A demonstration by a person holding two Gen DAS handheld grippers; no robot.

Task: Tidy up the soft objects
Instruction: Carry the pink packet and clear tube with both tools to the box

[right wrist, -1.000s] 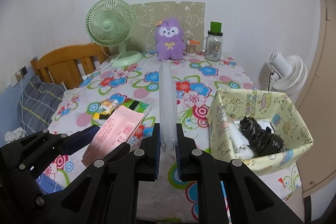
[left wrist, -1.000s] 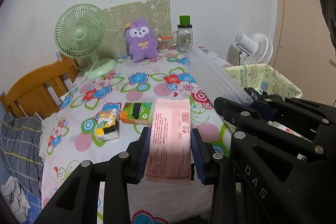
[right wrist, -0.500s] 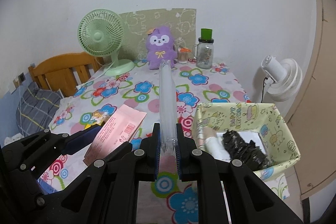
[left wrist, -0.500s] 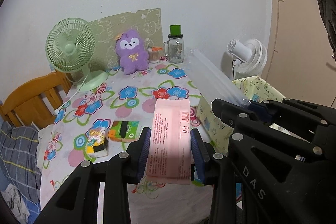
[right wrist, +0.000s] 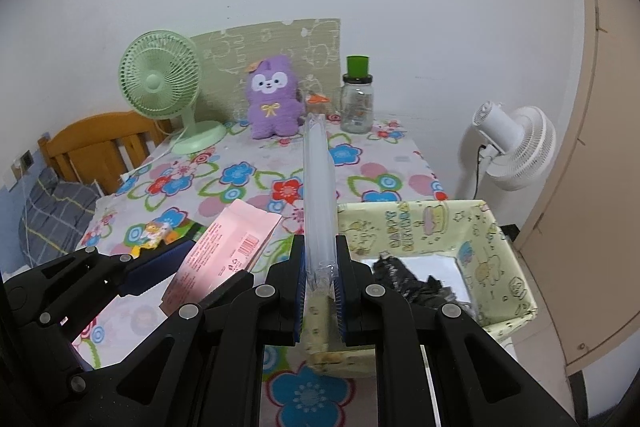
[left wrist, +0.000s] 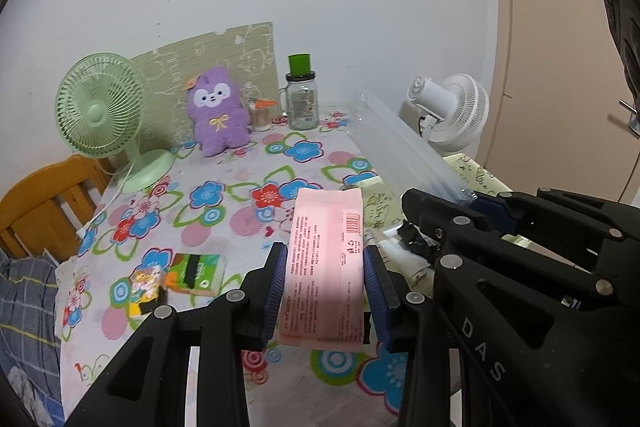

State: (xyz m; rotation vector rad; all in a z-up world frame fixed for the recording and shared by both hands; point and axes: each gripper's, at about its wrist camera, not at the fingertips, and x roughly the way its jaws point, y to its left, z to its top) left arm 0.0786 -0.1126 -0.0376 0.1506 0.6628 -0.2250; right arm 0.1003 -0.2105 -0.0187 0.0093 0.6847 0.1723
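Note:
My left gripper (left wrist: 325,269) is shut on a flat pink packet (left wrist: 326,259) and holds it above the flowered table; the packet also shows in the right wrist view (right wrist: 224,247). My right gripper (right wrist: 319,267) is shut on a long clear plastic pack (right wrist: 318,187), seen from the left wrist view too (left wrist: 400,151), held over the near left corner of a yellow paper box (right wrist: 492,247). The box holds a black bag bundle (right wrist: 412,283) and white items.
On the table (left wrist: 224,211) lie a green packet (left wrist: 196,273) and a small yellow packet (left wrist: 146,287). At the back stand a green fan (left wrist: 100,115), a purple plush (left wrist: 218,115) and a glass jar (left wrist: 302,103). A white fan (right wrist: 512,147) stands right; a wooden chair (right wrist: 100,143) left.
Both grippers have lifted and pulled back toward me and to the right with their packs; the right gripper now hangs over the box corner.

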